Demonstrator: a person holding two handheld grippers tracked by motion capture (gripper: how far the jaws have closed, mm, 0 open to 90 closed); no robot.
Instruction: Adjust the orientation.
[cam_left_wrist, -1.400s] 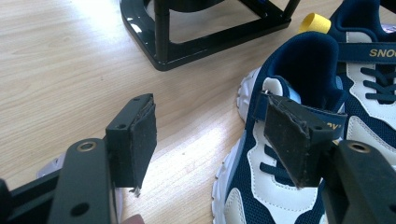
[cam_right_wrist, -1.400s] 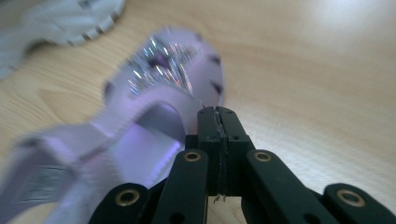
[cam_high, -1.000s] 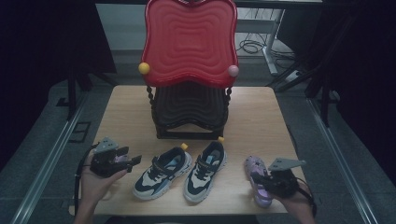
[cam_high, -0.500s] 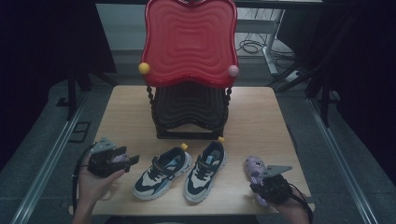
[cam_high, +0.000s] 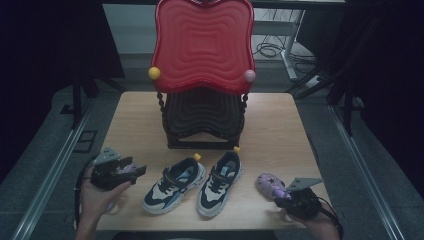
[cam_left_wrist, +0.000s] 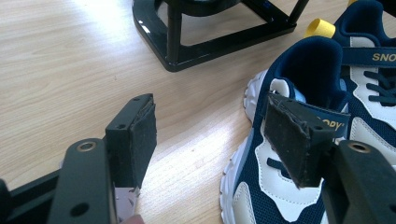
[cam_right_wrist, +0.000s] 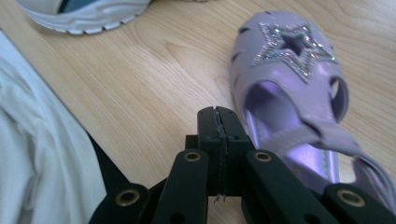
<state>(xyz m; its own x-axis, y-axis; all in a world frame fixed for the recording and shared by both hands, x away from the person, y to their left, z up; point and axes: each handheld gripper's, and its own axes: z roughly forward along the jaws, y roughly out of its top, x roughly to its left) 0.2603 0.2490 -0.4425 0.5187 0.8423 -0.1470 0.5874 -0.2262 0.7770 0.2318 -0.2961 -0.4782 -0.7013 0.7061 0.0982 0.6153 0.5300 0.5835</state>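
Your right gripper has its two black jaws pressed flat together with nothing between them, and it sits low over the light wooden table just beside the lilac cut-out sandal with a glittery silver star on its toe. That sandal lies near the table's front right corner, its back strap close to your jaws but not caught in them. In the high view your right hand holds the gripper at the table's front edge, right behind the sandal. Your left gripper stands wide, its pads apart over bare wood, with the nearer navy, white and light-blue sneaker just beside the right-hand pad; whether that pad touches the shoe you cannot tell. The second matching sneaker lies next to the first, both toes towards you. Behind them stands a small chair with a glossy red wavy back and a black ribbed seat.
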